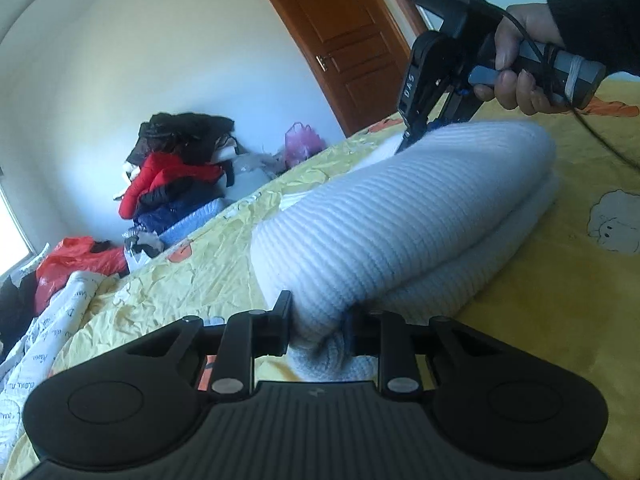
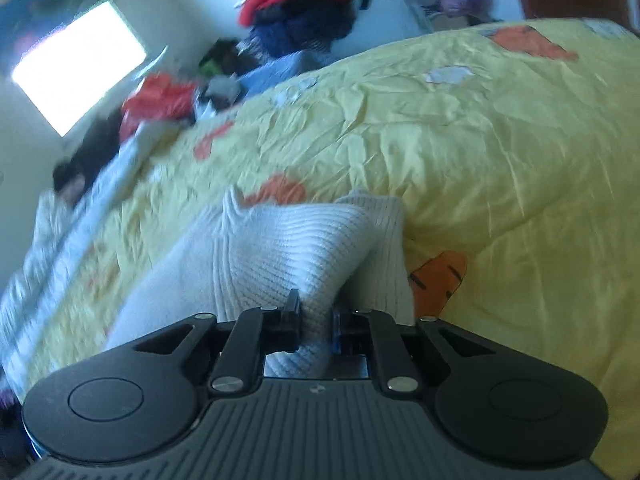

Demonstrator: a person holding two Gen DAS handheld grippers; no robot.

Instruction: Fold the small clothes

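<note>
While both tools [image 1: 318, 326] [image 2: 316, 322] pinch the white knit [image 1: 400, 216], yellow bedspread [image 1: 540, 320] beneath, clothes heap [image 1: 176, 172] beyond.

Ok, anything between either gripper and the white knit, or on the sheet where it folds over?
Nothing visible. The left gripper and right gripper already pinch the white knit; the yellow sheet beyond looks bare.

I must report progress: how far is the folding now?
Done: the white knit already lies doubled, one layer over another, on the yellow bedspread. In hand: the left claw and the right claw each pinch an edge of it. Left: finishing the fold and letting go.
</note>
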